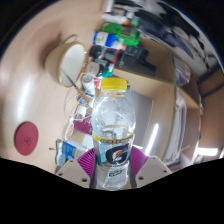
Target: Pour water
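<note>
Tongs are closed on the bottle: from my remote seat I see a pink pad against its lower body on one side and a second pad against the other side, with no gap showing at either. I note that the bottle stands upright between the two fingers and fills the middle of the gripper view.

Bottle details: clear plastic, a pale yellow cap screwed on top, and a dark label with a large letter G around the lower part. I can see a clear liquid inside, reaching up toward the shoulder. Whether the base of the bottle rests on anything, I cannot tell; it is hidden below the fingers.

Beyond the bottle I see the desk, a light-coloured surface running away from the tongs. A round red object lies flat on it, well off to one side of the bottle and apart from everything else. Further back, behind the cap, a cluster of small items sits on the desk: boxes or packets in blue, green and white, too small for me to identify one by one. A pale curved object, possibly a chair back or a container rim, shows near that cluster; I cannot say which.

To the other side of the bottle I see a pale wall or cabinet face with a darker vertical strip.
</note>
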`<act>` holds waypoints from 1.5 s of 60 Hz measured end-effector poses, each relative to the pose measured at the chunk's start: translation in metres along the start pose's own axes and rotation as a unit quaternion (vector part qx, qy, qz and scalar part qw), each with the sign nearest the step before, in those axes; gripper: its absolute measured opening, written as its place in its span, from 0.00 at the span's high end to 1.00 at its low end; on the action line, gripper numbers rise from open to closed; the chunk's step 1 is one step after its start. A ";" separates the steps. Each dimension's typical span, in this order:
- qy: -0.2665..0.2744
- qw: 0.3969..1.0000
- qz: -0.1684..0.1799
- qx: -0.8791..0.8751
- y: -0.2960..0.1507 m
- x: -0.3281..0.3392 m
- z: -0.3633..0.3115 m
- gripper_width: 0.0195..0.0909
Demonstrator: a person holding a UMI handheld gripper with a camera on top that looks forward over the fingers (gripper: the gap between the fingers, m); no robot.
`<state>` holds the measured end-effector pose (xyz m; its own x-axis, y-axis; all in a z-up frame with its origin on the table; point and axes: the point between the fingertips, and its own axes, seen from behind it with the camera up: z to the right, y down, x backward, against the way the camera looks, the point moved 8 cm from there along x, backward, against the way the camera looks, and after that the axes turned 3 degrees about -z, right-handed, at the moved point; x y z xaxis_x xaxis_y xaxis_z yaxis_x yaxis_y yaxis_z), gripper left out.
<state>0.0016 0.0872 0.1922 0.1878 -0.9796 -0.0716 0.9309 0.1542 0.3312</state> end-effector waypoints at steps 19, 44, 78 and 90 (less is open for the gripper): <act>0.054 0.966 0.013 0.251 -0.033 -0.012 0.004 0.63; 0.016 1.000 0.006 0.026 -0.011 -0.008 0.020 0.63; -0.190 0.572 -0.017 -0.798 0.021 0.032 -0.089 0.63; -0.199 0.542 -0.003 -0.816 0.018 0.037 -0.096 0.63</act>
<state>0.0553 0.0662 0.1054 0.4039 -0.8803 0.2488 0.0299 -0.2591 -0.9654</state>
